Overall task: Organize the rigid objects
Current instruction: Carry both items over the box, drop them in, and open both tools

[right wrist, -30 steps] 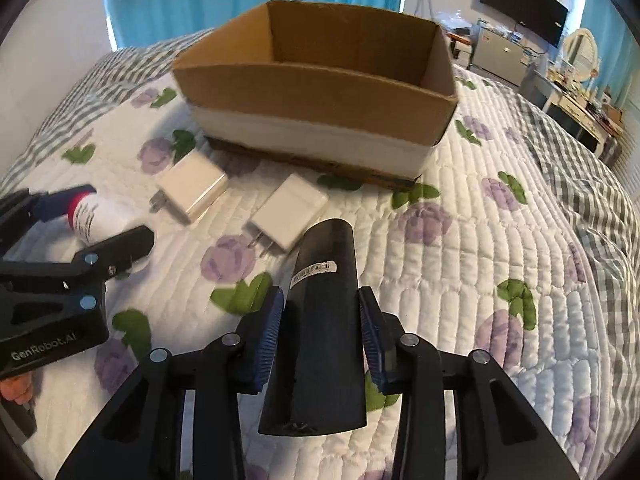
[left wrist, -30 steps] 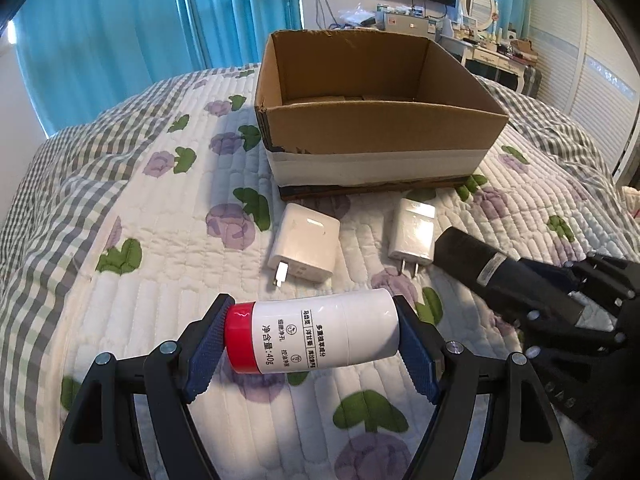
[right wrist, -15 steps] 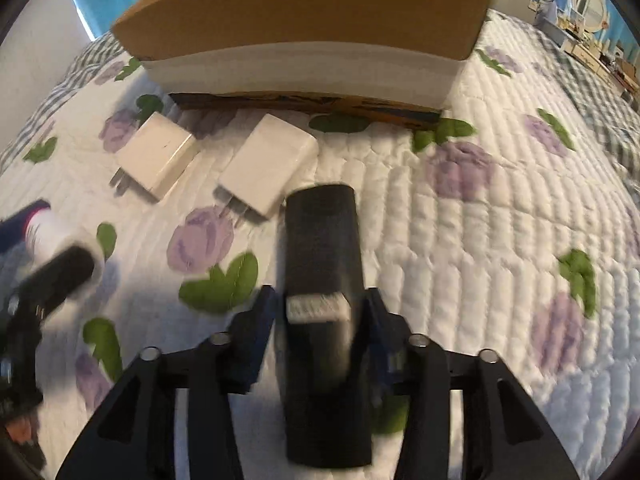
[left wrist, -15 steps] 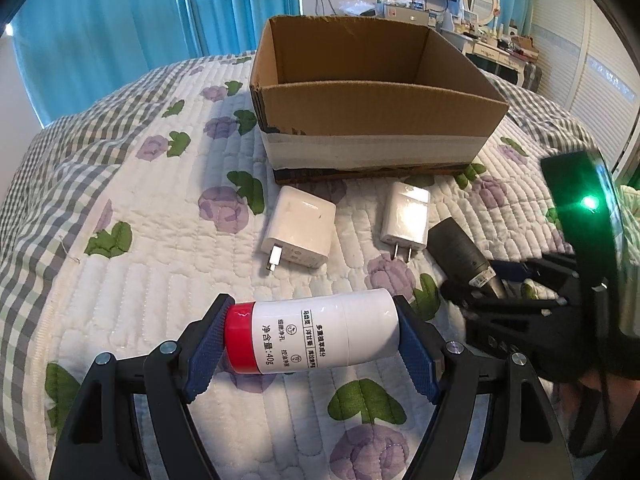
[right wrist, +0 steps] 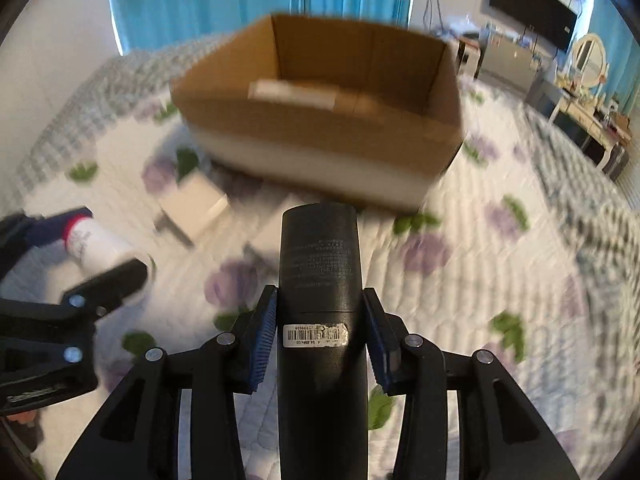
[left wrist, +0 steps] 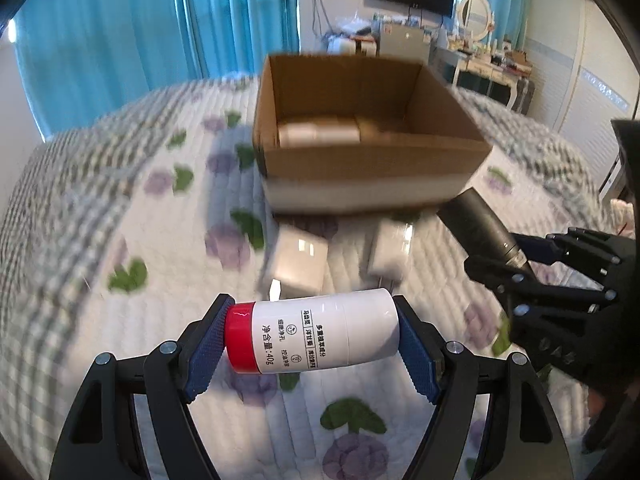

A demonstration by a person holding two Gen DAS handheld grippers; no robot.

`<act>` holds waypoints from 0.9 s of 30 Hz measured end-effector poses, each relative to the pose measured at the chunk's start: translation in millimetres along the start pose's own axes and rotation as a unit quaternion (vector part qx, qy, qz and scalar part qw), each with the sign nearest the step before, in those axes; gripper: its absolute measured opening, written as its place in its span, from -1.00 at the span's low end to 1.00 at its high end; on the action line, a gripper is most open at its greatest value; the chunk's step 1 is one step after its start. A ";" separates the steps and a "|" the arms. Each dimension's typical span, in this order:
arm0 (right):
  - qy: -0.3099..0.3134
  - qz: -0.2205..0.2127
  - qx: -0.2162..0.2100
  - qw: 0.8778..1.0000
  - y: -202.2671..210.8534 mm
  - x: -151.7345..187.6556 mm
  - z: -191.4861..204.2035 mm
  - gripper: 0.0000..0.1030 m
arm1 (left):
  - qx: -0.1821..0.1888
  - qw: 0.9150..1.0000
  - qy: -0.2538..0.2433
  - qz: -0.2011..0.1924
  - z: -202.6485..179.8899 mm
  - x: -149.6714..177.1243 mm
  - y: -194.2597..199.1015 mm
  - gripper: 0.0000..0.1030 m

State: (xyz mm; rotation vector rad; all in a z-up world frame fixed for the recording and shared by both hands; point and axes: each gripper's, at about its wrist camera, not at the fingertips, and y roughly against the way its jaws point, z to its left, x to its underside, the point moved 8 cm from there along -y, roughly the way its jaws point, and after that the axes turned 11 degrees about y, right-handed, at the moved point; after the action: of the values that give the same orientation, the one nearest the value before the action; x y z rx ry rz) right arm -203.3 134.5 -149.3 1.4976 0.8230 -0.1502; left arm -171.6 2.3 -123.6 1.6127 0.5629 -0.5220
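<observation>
My left gripper (left wrist: 312,340) is shut on a white bottle with a red cap (left wrist: 316,330), held crosswise by its two ends above the quilt. To its right, the right gripper (right wrist: 320,332) holds a black cylindrical bottle (right wrist: 318,264) pointing forward; its jaws are closing, with both pads against the bottle's sides. The black bottle (left wrist: 476,224) hangs clear of the bed, just short of the open cardboard box (right wrist: 320,128). Two white chargers (left wrist: 300,260) (left wrist: 390,252) lie on the quilt in front of the box (left wrist: 372,160).
A pale flat object (left wrist: 318,134) lies inside the box at the back. The bed's floral quilt (left wrist: 120,220) spreads to the left and right. Blue curtains, a wall television and a dresser stand beyond the bed.
Both grippers have risen with their bottles, so the inside of the box now shows. The right gripper first dipped towards the bed with the black bottle, then lifted it off the quilt.
</observation>
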 end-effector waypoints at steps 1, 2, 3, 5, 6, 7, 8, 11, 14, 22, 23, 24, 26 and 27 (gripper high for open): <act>-0.002 -0.011 -0.001 1.000 8.9 -10.3 -7.1 -0.21 | 0.005 1.000 -0.001 -0.011 -2.5 -11.9 7.6 0.53; -0.004 -0.021 0.000 1.000 16.6 -18.1 -15.6 -0.21 | 0.010 1.000 -0.002 -0.017 -4.0 -19.6 11.8 0.53; -0.005 -0.030 0.002 1.000 26.1 -28.3 -22.1 -0.21 | 0.019 0.999 -0.003 -0.027 -6.9 -33.8 18.4 0.53; -0.003 -0.051 0.009 0.999 37.6 -51.3 -35.0 -0.21 | 0.023 0.998 -0.010 -0.049 -13.2 -61.8 29.7 0.53; -0.003 -0.061 0.013 0.998 44.4 -64.8 -41.3 -0.21 | 0.023 0.998 -0.015 -0.058 -15.6 -73.1 32.8 0.53; -0.003 -0.070 0.015 0.997 50.4 -79.6 -47.3 -0.21 | 0.021 0.997 -0.019 -0.067 -17.9 -84.7 34.6 0.53; -0.004 -0.077 0.017 0.997 54.5 -92.1 -49.1 -0.21 | 0.020 0.997 -0.022 -0.075 -20.2 -97.1 35.4 0.53; -0.007 -0.095 0.022 0.995 53.1 -128.1 -67.7 -0.21 | 0.013 0.996 -0.026 -0.090 -26.1 -133.4 26.2 0.53; -0.025 -0.099 0.016 0.995 30.9 -157.1 -86.2 -0.21 | 0.008 0.995 -0.030 -0.091 -30.7 -154.1 7.6 0.53; -0.048 -0.069 0.012 0.996 -53.9 -170.6 -119.0 -0.20 | 0.003 0.997 -0.039 -0.068 -44.6 -171.6 -59.6 0.53; -0.046 -0.067 0.013 0.997 -62.9 -171.6 -119.9 -0.20 | 0.004 0.997 -0.041 -0.067 -45.7 -170.2 -64.2 0.53; -0.045 -0.068 0.015 0.997 -67.2 -170.3 -119.8 -0.20 | 0.005 0.997 -0.042 -0.065 -46.7 -169.7 -67.7 0.53; -0.046 -0.072 0.021 0.996 -74.0 -169.8 -121.7 -0.20 | 0.006 0.997 -0.042 -0.062 -48.2 -167.8 -72.5 0.53; -0.047 -0.077 0.018 0.996 -74.7 -170.1 -122.3 -0.15 | 0.006 0.997 -0.043 -0.061 -49.4 -166.0 -74.3 0.53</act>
State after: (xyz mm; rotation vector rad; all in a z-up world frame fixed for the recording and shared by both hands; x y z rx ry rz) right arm -416.8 170.4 -98.0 1.4497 0.8640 -0.3495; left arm -346.6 48.3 -71.2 1.5664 0.5960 -0.6837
